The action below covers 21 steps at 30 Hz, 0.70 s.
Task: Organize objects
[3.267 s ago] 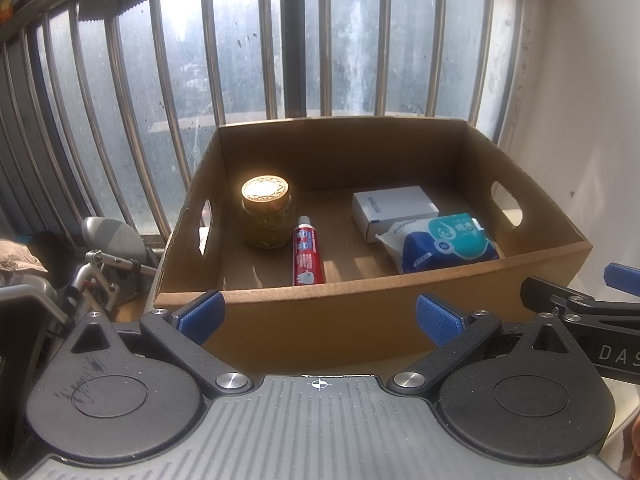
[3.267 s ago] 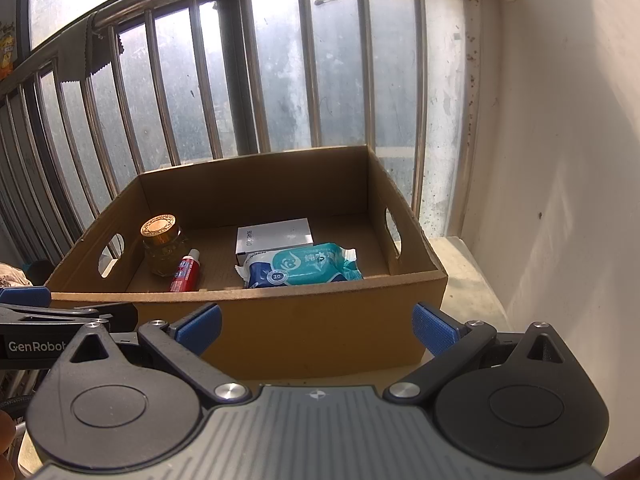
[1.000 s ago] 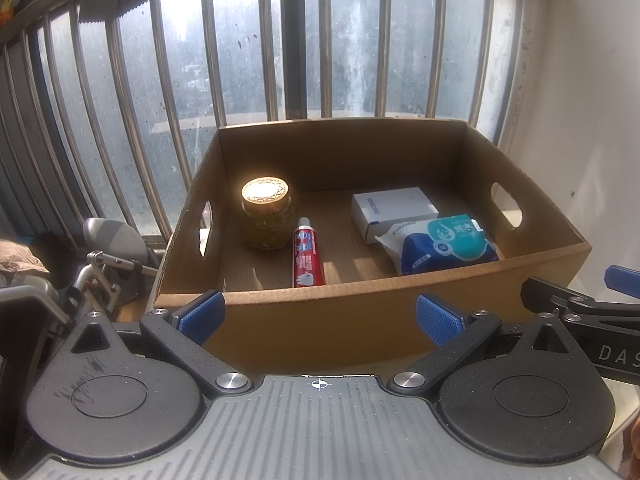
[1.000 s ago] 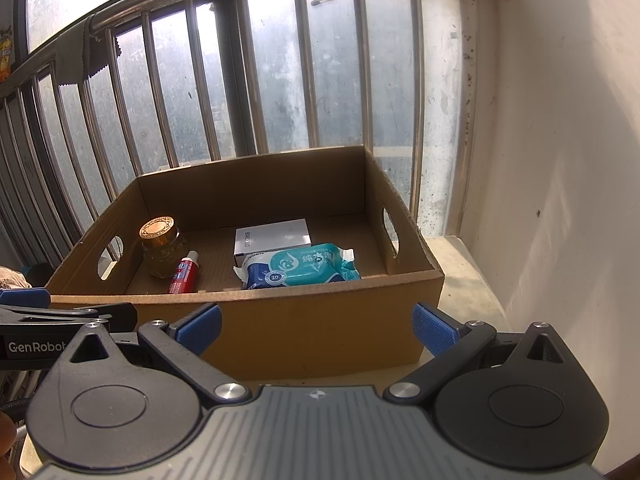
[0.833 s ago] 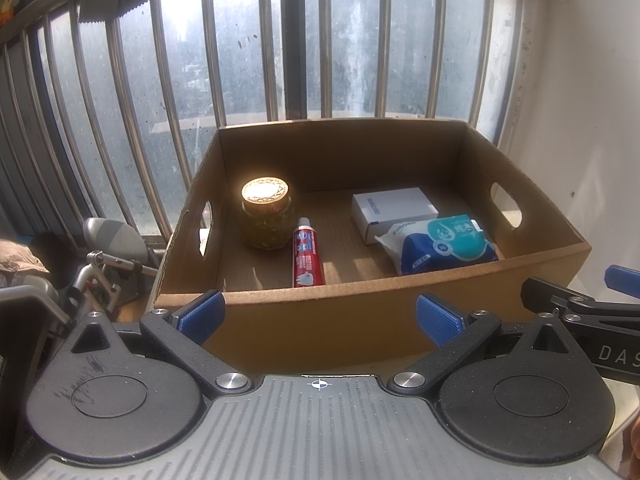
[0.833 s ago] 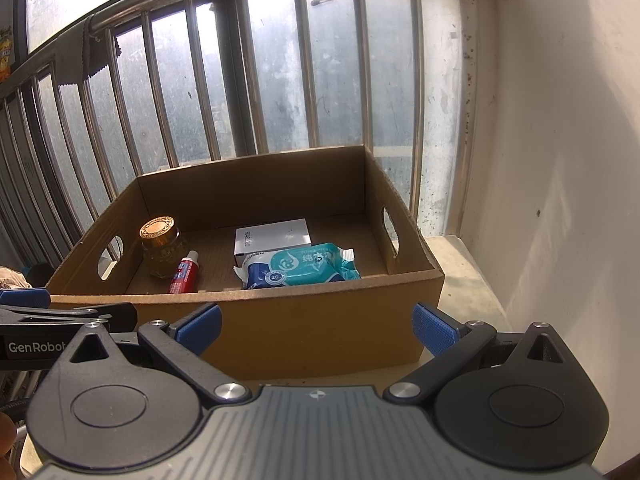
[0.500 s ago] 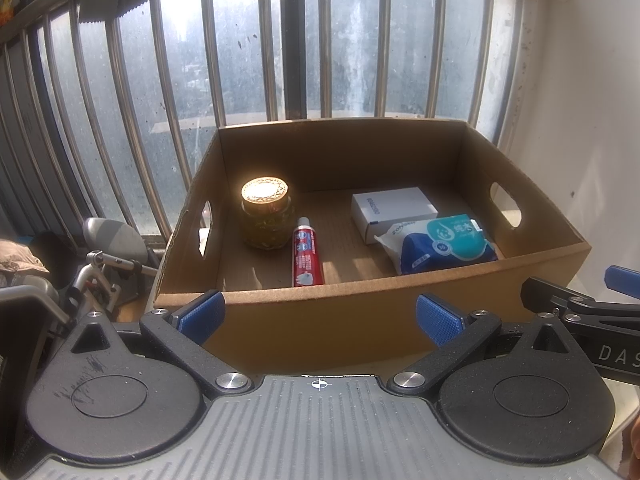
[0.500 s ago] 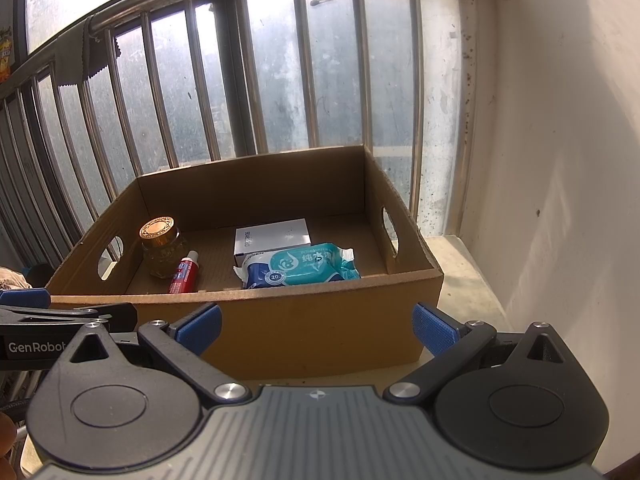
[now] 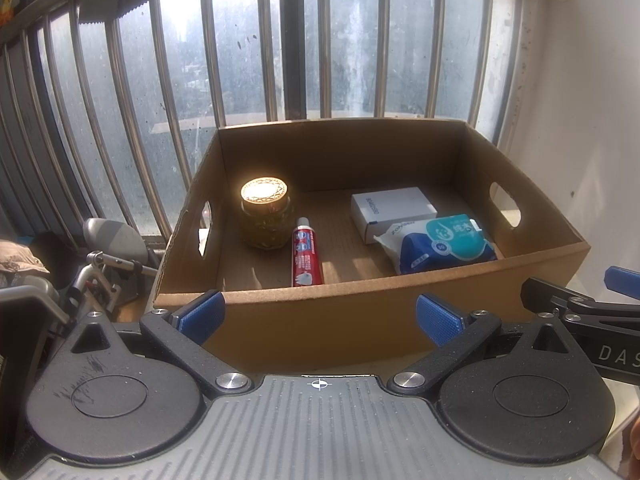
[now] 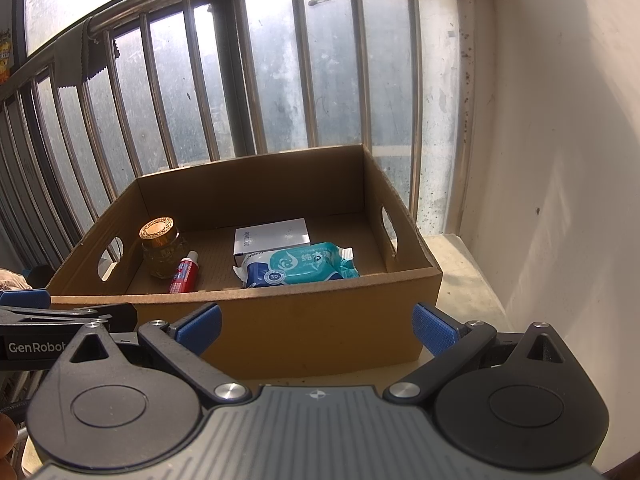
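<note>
I see both grippers, left (image 9: pixel 320 314) and right (image 10: pixel 316 326), spread wide and empty before the box (image 9: pixel 360 320). Jar (image 9: pixel 264 212), toothpaste (image 9: pixel 306 258), carton (image 9: pixel 394 212), wipes (image 9: pixel 444 242) lie inside.

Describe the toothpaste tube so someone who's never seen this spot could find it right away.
Look in the open cardboard box by the barred window. On its floor at the left, a gold-lidded glass jar stands; the toothpaste tube lies flat right beside it. It is the only red item, small and slim with a white cap, unlike the white carton and the teal wipes pack.
</note>
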### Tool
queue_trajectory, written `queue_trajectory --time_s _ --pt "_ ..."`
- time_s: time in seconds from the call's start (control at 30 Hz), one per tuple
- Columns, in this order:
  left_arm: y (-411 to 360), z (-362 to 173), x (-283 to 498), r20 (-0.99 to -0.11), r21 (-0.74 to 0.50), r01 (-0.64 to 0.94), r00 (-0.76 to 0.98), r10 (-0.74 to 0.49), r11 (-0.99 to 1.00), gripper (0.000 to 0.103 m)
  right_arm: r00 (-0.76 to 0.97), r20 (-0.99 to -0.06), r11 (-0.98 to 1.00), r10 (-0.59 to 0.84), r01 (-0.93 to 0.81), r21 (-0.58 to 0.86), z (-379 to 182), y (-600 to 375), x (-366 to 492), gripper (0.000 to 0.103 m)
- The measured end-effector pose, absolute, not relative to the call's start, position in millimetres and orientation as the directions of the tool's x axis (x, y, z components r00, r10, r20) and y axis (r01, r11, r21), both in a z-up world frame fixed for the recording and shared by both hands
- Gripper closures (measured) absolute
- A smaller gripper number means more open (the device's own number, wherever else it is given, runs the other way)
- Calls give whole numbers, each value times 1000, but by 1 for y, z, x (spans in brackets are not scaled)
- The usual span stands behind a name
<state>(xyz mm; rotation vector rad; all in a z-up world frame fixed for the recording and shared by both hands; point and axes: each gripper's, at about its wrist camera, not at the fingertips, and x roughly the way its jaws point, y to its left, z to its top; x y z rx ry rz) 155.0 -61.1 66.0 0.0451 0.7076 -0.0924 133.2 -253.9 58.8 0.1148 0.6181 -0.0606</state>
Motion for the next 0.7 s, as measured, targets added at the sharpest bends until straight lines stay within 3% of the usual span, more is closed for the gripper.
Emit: queue_trajectory --time_s 0.7 --pt "-62 67 154 -650 10 99 757 -69 995 1 816 -578 992 -26 91 84 60 -252 132 0"
